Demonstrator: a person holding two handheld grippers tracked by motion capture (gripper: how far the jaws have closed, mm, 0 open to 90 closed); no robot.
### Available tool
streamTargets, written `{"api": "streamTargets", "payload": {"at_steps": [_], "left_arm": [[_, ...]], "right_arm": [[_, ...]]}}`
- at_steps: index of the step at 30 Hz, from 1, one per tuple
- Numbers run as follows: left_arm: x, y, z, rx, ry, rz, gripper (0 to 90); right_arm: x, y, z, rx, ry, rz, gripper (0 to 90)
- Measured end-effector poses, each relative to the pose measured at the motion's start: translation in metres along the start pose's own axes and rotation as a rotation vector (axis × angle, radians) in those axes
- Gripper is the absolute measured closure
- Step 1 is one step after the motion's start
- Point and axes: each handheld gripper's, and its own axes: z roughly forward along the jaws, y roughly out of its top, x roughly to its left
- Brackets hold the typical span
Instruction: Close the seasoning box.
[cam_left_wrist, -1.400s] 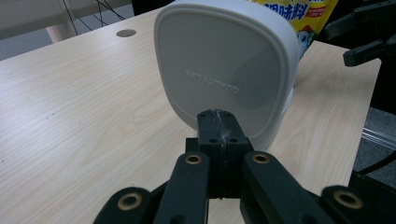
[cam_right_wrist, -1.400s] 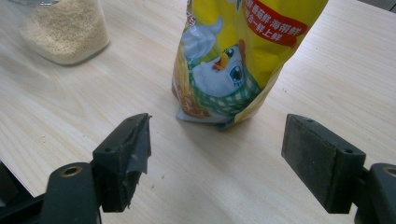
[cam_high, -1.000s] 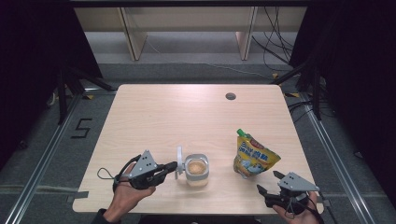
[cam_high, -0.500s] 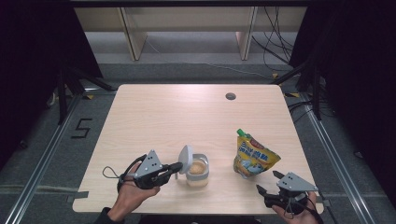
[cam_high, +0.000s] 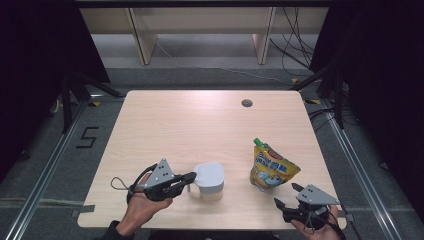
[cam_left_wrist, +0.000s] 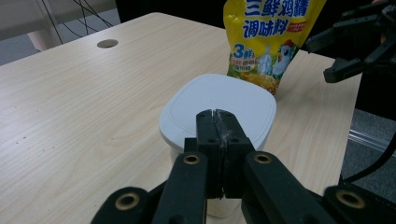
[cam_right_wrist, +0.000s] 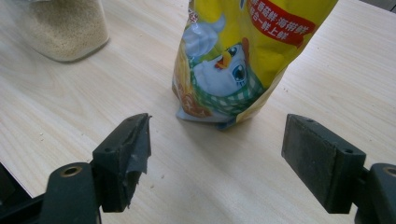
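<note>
The white-lidded jar (cam_high: 209, 180) of pale grains sits lid down just ahead of the left gripper (cam_left_wrist: 217, 122), whose jaws are clenched together empty. The yellow seasoning pouch (cam_right_wrist: 243, 56) stands on the counter (cam_high: 190, 125) just beyond the right gripper (cam_right_wrist: 217, 140), its jaws spread wide.

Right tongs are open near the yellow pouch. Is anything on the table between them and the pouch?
Nothing visible. In the right gripper view, bare table lies between the open right tongs and the standing yellow pouch. The lidded container sits off to the side, by the left tongs, out of that path.
</note>
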Motion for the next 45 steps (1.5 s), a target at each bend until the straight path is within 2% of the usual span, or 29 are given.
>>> {"api": "streamTargets", "payload": {"at_steps": [2, 4, 5, 7, 12, 14, 15, 17, 18, 19, 23, 25, 26, 27, 32, 33, 34, 36, 37, 38, 40, 41, 45], "left_arm": [[0.0, 0.0, -0.003, -0.001, 0.009, -0.002, 87.2], [0.001, 0.0, -0.005, -0.001, 0.004, -0.013, 86.5], [0.002, 0.0, -0.007, 0.006, 0.004, -0.005, 85.8], [0.002, -0.002, -0.008, 0.008, 0.002, -0.011, 84.3], [0.005, -0.006, -0.009, 0.014, -0.015, -0.017, 77.1], [0.006, -0.008, -0.01, 0.019, -0.015, -0.032, 74.6], [0.007, -0.009, -0.01, 0.02, -0.017, -0.026, 72.5], [0.006, -0.011, -0.012, 0.015, -0.02, -0.061, 68.7], [0.008, -0.011, -0.013, 0.019, -0.023, -0.039, 65.9], [0.008, -0.013, -0.014, 0.013, -0.02, -0.053, 62.8], [0.011, -0.018, -0.017, 0.011, -0.025, -0.061, 52.0], [0.011, -0.019, -0.019, 0.015, -0.018, -0.073, 44.1], [0.013, -0.021, -0.019, 0.015, -0.009, -0.079, 44.1], [0.014, -0.024, -0.021, 0.022, 0.013, -0.1, 36.2], [0.015, -0.03, -0.024, 0.037, 0.02, -0.097, 31.3], [0.015, -0.031, -0.025, 0.043, 0.016, -0.093, 30.6], [0.015, -0.032, -0.026, 0.042, 0.014, -0.088, 30.2], [0.014, -0.033, -0.026, 0.045, 0.017, -0.096, 29.5], [0.013, -0.035, -0.027, 0.037, 0.006, -0.107, 27.9], [0.013, -0.035, -0.028, 0.05, 0.005, -0.099, 27.6], [0.012, -0.037, -0.029, 0.052, 0.007, -0.098, 27.3], [0.01, -0.038, -0.03, 0.056, 0.018, -0.122, 27.1], [0.009, -0.042, -0.032, 0.069, 0.018, -0.11, 26.4]], "right_arm": [[0.0, 0.0, 0.0, 0.004, 0.007, 0.008, 24.9], [-0.001, 0.0, 0.0, -0.003, 0.002, -0.009, 24.9], [-0.002, 0.0, 0.0, -0.002, 0.0, -0.013, 24.8], [-0.002, 0.0, 0.0, -0.003, 0.001, -0.01, 24.8], [-0.004, 0.0, 0.001, -0.008, 0.004, -0.027, 24.8], [-0.003, -0.001, 0.001, -0.005, 0.004, -0.014, 24.7], [-0.003, -0.001, 0.002, -0.003, 0.008, -0.012, 24.7], [-0.004, -0.001, 0.002, -0.007, 0.01, -0.011, 24.7], [-0.004, -0.001, 0.002, -0.008, 0.011, -0.01, 24.5], [-0.004, -0.001, 0.002, -0.008, 0.013, -0.01, 24.5], [-0.004, -0.002, 0.003, -0.007, 0.017, -0.008, 24.4], [-0.004, -0.002, 0.003, -0.005, 0.017, -0.012, 24.4], [-0.005, -0.002, 0.003, -0.007, 0.015, -0.017, 24.4], [-0.005, -0.002, 0.004, -0.008, 0.017, -0.023, 24.4], [-0.005, -0.002, 0.003, -0.005, 0.021, -0.016, 24.4], [-0.004, -0.002, 0.004, -0.004, 0.029, -0.009, 24.4], [-0.005, -0.002, 0.004, 0.01, 0.057, -0.001, 24.4], [-0.005, -0.002, 0.004, 0.01, 0.063, 0.004, 24.4], [-0.004, -0.002, 0.004, -0.004, 0.022, -0.015, 24.4], [-0.003, -0.002, 0.004, 0.002, 0.035, -0.006, 24.4], [-0.004, -0.002, 0.003, -0.004, 0.016, -0.013, 24.3], [-0.004, -0.002, 0.003, -0.005, 0.016, -0.01, 24.3], [-0.004, -0.002, 0.003, -0.006, 0.019, -0.008, 23.9]]}}
